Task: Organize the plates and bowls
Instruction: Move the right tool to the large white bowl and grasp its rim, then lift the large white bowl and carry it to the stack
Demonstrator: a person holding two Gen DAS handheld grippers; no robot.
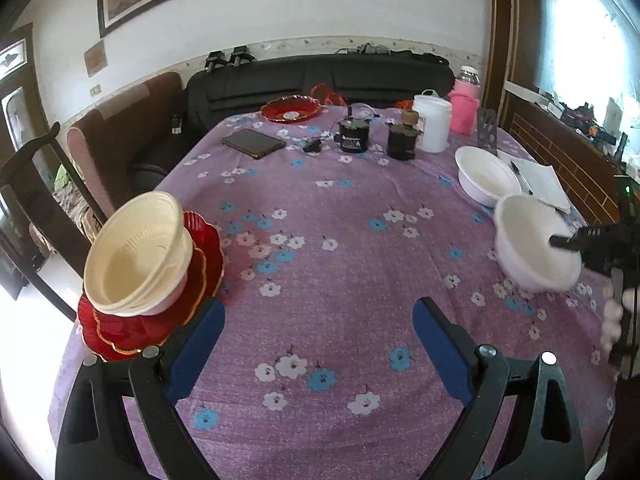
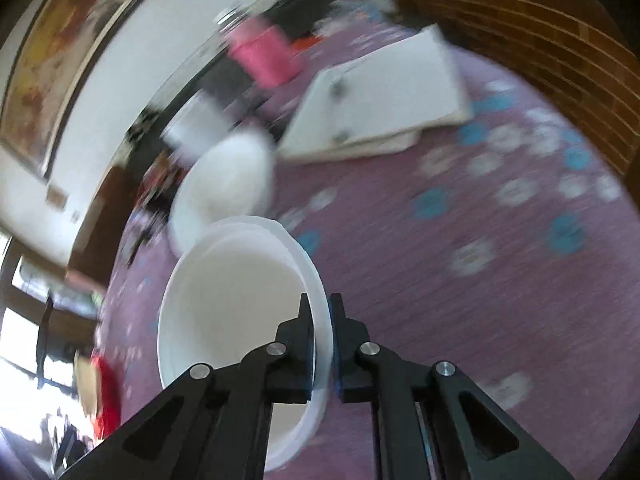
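Above the floral tablecloth (image 1: 340, 220), right gripper (image 2: 320, 312) pinches white bowl (image 2: 240, 300) rim; left gripper (image 1: 318, 320) spread wide, holding nothing, beside stacked cream bowls (image 1: 136, 252) on red plates (image 1: 160, 320).

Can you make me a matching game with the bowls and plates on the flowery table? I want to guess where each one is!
Things:
1. cream bowls
2. white bowl
3. red plate
4. second white bowl

Places:
A. far end of the table, near the sofa
B. pinched at the rim by the right gripper
C. stacked on the red plates
D. resting on the table beside the notebook

Pairs: 1-C, 2-B, 3-A, 4-D
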